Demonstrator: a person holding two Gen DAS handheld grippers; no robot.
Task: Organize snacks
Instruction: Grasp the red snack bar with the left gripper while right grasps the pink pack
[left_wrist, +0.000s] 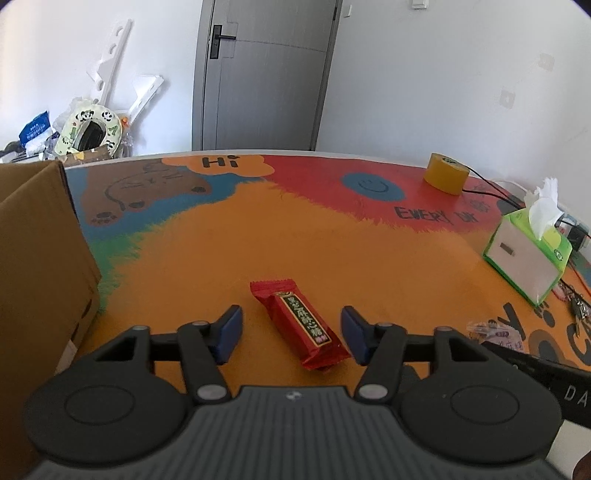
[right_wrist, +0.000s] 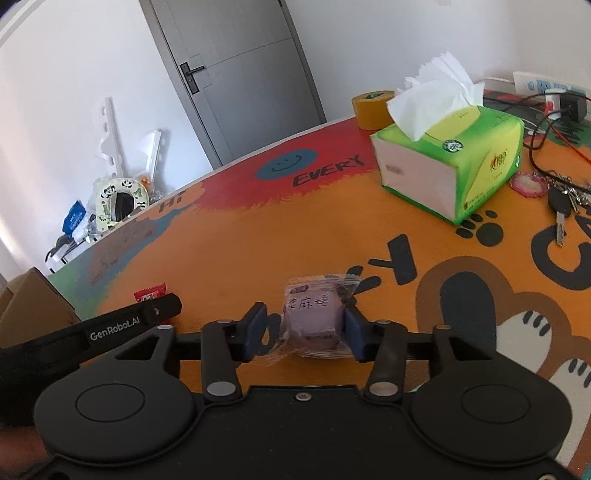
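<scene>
Red-wrapped candy bar (left_wrist: 300, 325) lies untouched between the left gripper (left_wrist: 291, 334)'s parted jaws; right gripper (right_wrist: 304, 326) straddles the purple snack (right_wrist: 314, 315) — whether it's pinched, I cannot tell.

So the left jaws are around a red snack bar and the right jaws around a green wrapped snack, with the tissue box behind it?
Not quite: the wrapped snack between the right gripper's jaws is purple, not green, as the right wrist view shows. The rest holds: the red snack bar lies between the left gripper's jaws, and the tissue box stands behind the purple snack.
</scene>
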